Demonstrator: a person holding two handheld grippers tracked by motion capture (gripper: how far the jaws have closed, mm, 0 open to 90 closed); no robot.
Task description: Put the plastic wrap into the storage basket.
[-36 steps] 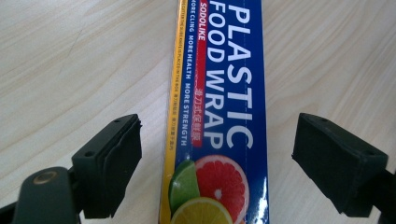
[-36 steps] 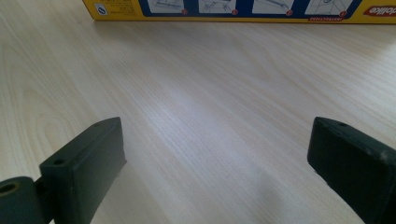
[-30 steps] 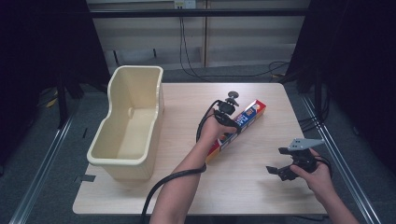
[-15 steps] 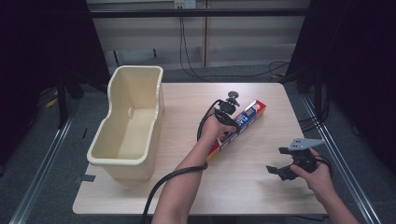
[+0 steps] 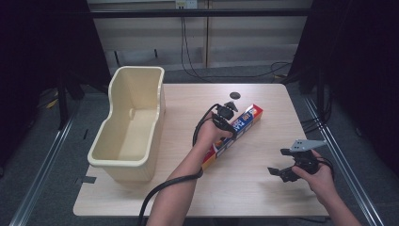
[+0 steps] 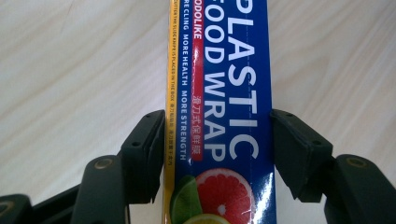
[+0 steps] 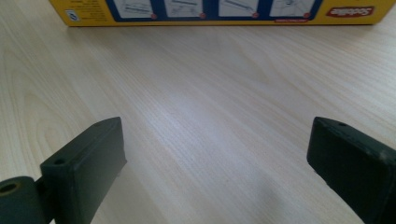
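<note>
Left gripper view: the plastic wrap box (image 6: 219, 112) lies mid-table, my left gripper (image 6: 217, 149) having just been closing its jaws, now clamped on the box's long sides. I judge a level, centred lift best before swinging left to the cream bin (image 5: 127, 127). My right gripper (image 5: 288, 164) waits near-right, jaws apart, holding nothing.

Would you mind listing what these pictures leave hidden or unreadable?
- Food wrap box: both ends cut off by the left gripper view's edges.
- Same box, high view: its middle is covered by the left gripper and hand.
- Small print on the box, right gripper view: blurred.
- Dark disc, high view: too small to identify.
</note>
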